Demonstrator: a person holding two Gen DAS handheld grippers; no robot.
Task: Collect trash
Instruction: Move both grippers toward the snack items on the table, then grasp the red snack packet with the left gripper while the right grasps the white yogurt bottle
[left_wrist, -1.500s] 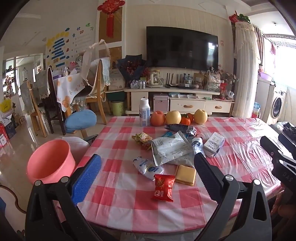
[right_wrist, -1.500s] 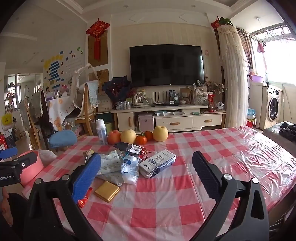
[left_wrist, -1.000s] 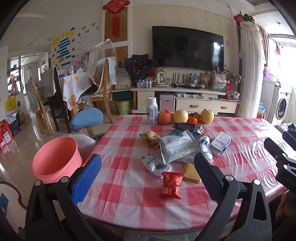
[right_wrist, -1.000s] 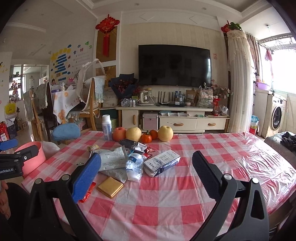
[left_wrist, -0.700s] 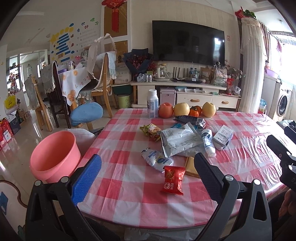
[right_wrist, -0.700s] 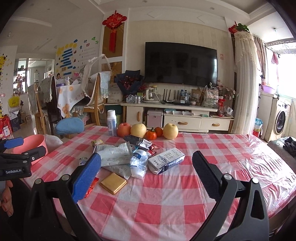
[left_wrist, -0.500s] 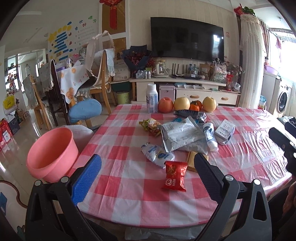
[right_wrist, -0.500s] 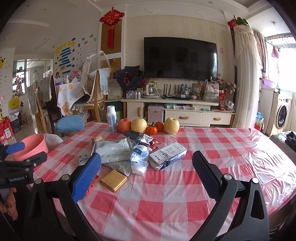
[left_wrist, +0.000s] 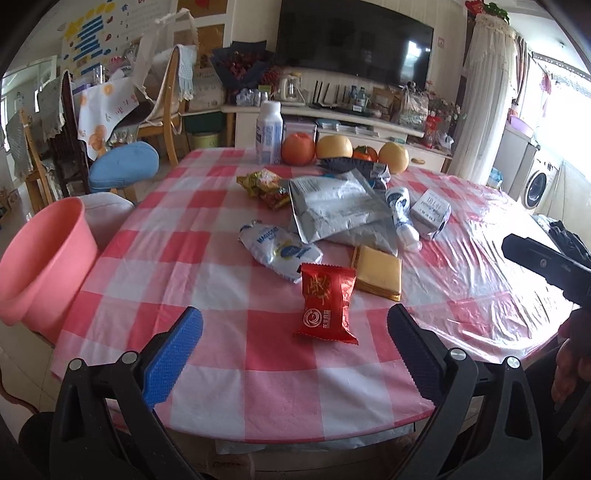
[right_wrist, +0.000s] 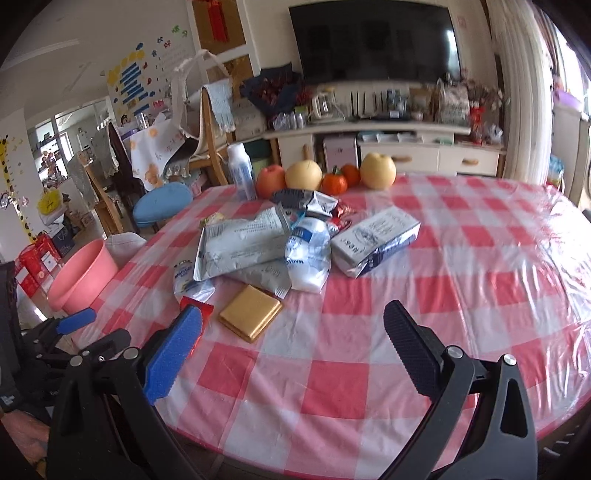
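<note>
Living room with a dark television (left_wrist: 354, 44) on the far wall; in front, a round table (left_wrist: 207, 229) under a red-and-white checked cloth and clear plastic film.

Left gripper (left_wrist: 294, 345): jaws spread wide, empty, poised above the near table edge. Straight ahead between the fingers, lying flat: red snack packet (left_wrist: 327, 303). Just beyond it, touching or nearly so, a gold flat packet (left_wrist: 378, 272) on the right and a white crumpled wrapper (left_wrist: 277, 248) on the left. Farther back, a heap: large silver bag (left_wrist: 334, 208), crushed plastic bottle (left_wrist: 402, 216), small white carton (left_wrist: 431, 213), yellow-green snack wrapper (left_wrist: 266, 184). At the far edge, a row of fruit (left_wrist: 334, 147) beside a standing white bottle (left_wrist: 269, 133). Off the table's left side, lower down: pink bucket (left_wrist: 44, 262).

Right gripper (right_wrist: 293, 334): jaws also wide apart, gripping nothing, held over the cloth near the table's edge. Directly ahead, the gold flat packet (right_wrist: 250, 312); red snack packet (right_wrist: 195, 306) partly hidden behind the blue finger pad (right_wrist: 175, 356). Beyond, the silver bag (right_wrist: 243, 247), crushed bottle (right_wrist: 308, 254) and white carton (right_wrist: 375, 240) touching in one pile. Pink bucket (right_wrist: 83, 275) at far left, the other gripper just below it.
</note>
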